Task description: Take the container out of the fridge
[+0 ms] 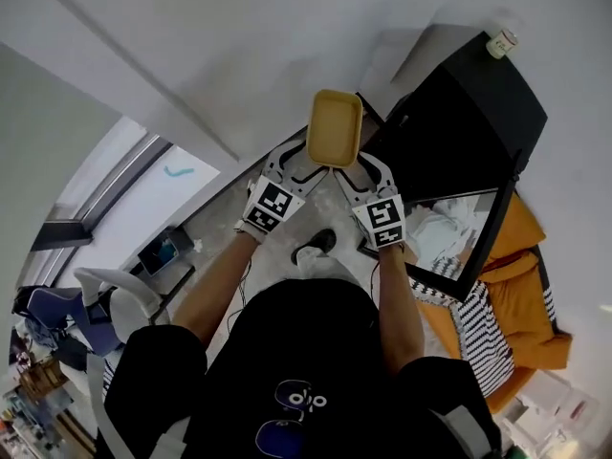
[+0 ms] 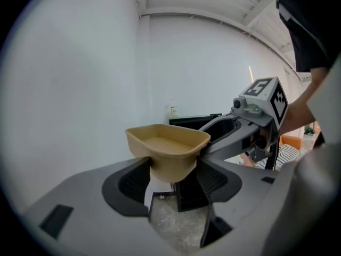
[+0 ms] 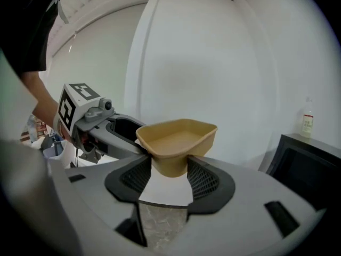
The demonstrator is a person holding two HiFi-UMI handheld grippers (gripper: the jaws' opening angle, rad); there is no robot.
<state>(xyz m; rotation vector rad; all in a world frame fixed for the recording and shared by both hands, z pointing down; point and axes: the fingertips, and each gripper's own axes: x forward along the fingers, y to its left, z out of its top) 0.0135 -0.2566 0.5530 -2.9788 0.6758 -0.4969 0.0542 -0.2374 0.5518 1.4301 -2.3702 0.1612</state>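
White wall, container open-side up, lengthwise forward

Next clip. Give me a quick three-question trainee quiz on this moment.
1. True or false: the tan container sits inside the black fridge.
2. What grips the container? A) left gripper only B) right gripper only C) both grippers
3. Fill in: a small ___ stands on top of the fridge.
Key: 1 false, it is held outside. 2 C, the left gripper and right gripper each clamp it. 3 bottle.
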